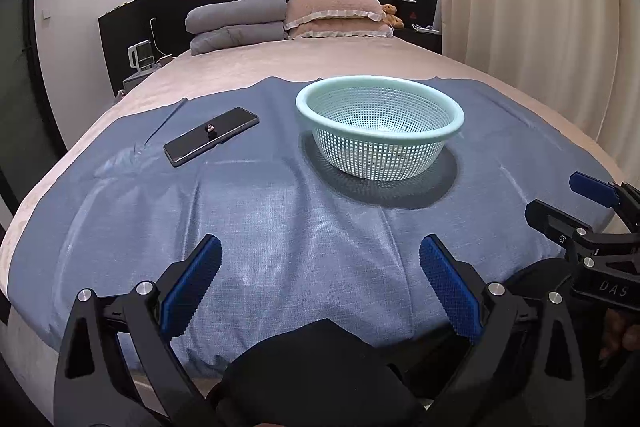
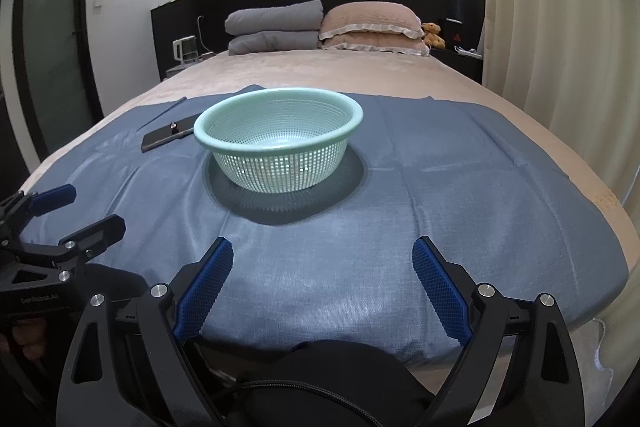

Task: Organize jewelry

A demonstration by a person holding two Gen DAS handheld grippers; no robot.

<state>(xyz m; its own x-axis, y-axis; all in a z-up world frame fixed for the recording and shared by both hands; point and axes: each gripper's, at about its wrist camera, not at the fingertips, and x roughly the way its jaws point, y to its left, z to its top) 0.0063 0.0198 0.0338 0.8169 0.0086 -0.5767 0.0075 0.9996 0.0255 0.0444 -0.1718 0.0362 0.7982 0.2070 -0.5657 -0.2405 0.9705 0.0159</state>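
A small silver ring (image 1: 209, 128) rests on the flat black phone (image 1: 211, 140) toward the bed's left edge, on the blue cloth (image 1: 280, 219), beside the empty pale-green mesh plastic basket (image 1: 379, 135). I hold my left gripper (image 1: 320, 287) and right gripper (image 2: 322, 287) wide apart and empty above the bed's near edge. The ring could skid off the slick glass into cloth folds if a finger nudges it. Open cloth lies between my grippers and both things; the bed falls away on each side.
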